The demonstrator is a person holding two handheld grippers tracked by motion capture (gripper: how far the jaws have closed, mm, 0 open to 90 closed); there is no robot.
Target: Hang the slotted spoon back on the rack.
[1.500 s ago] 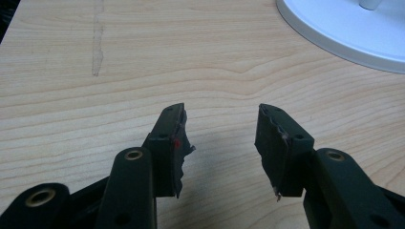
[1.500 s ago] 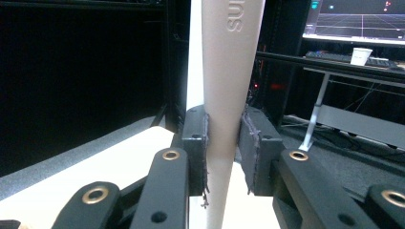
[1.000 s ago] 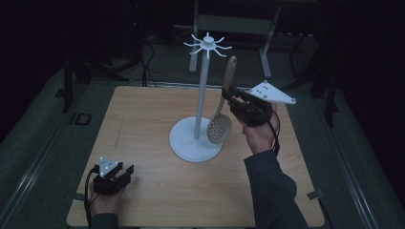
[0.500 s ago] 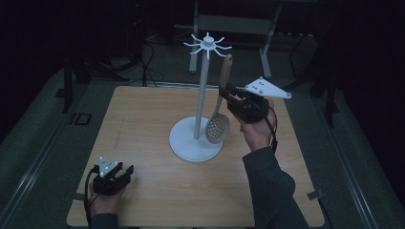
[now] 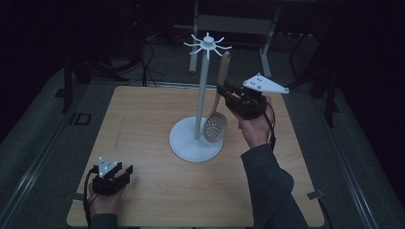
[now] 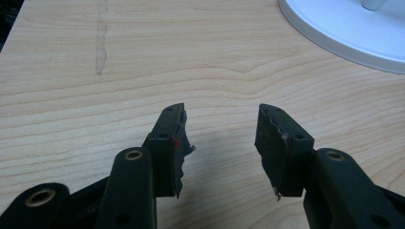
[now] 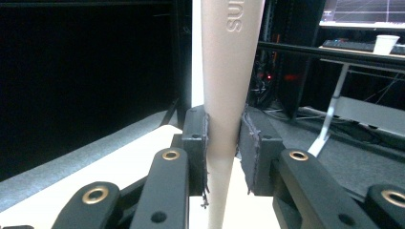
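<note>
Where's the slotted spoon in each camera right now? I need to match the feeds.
High view: the slotted spoon stands near upright right of centre, its handle in the right tongs, its bowl low beside the white stand.
Left gripper view: not in it; the stand's base sits top right.
Right gripper view: its handle rises through the centre, clamped between the pads.
Shared landmark: the white stand.

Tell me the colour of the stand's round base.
White; the stand's round base shows best in the high view, resting on the wooden table.
</note>
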